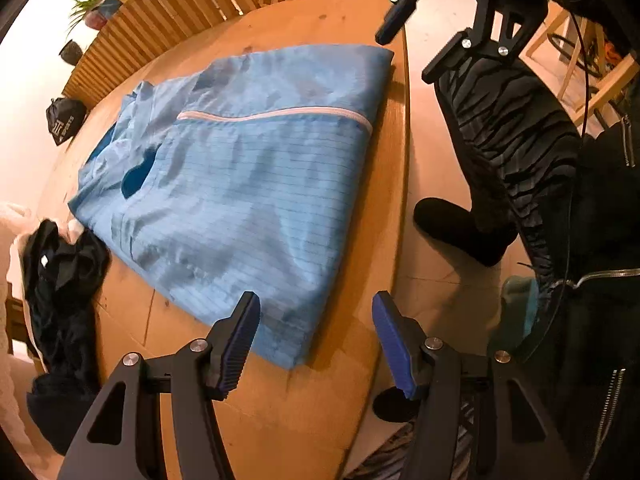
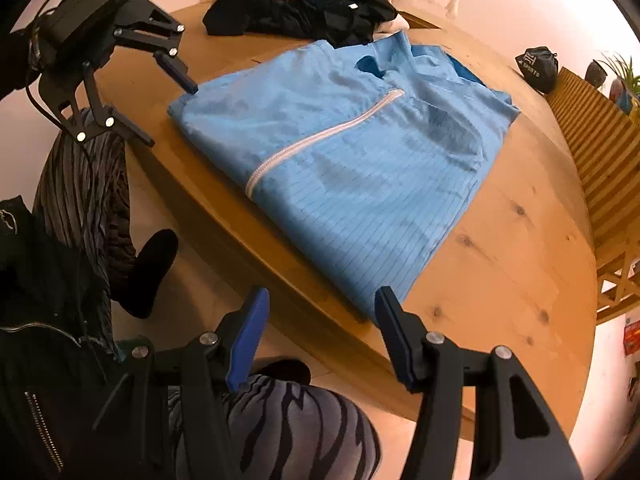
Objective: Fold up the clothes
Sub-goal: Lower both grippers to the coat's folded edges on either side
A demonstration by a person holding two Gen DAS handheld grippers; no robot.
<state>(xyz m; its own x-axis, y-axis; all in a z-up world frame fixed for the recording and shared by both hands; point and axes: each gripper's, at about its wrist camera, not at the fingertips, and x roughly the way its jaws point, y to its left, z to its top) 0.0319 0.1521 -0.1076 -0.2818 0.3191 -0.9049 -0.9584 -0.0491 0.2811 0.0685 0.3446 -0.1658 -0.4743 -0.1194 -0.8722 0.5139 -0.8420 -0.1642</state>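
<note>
A light blue jacket [image 1: 240,168] with a white zipper [image 1: 280,114] lies folded flat on the round wooden table [image 1: 304,24]. My left gripper [image 1: 316,320] hangs open above the jacket's near corner, its pads apart and touching nothing. In the right wrist view the same jacket [image 2: 360,152] spreads across the table [image 2: 512,248]. My right gripper [image 2: 322,308] stands open over the table's edge beside another corner, holding nothing. Each gripper shows in the other view: the right gripper [image 1: 412,48] past the far corner, the left gripper [image 2: 160,108] by the opposite one.
A heap of black clothes [image 1: 60,280] lies on the table beside the jacket, next to something white. A small black bag [image 1: 64,120] sits near the table's rim. A wooden slatted rail [image 1: 168,12] and potted plants stand behind. The person's striped trouser legs [image 1: 508,144] are close to the edge.
</note>
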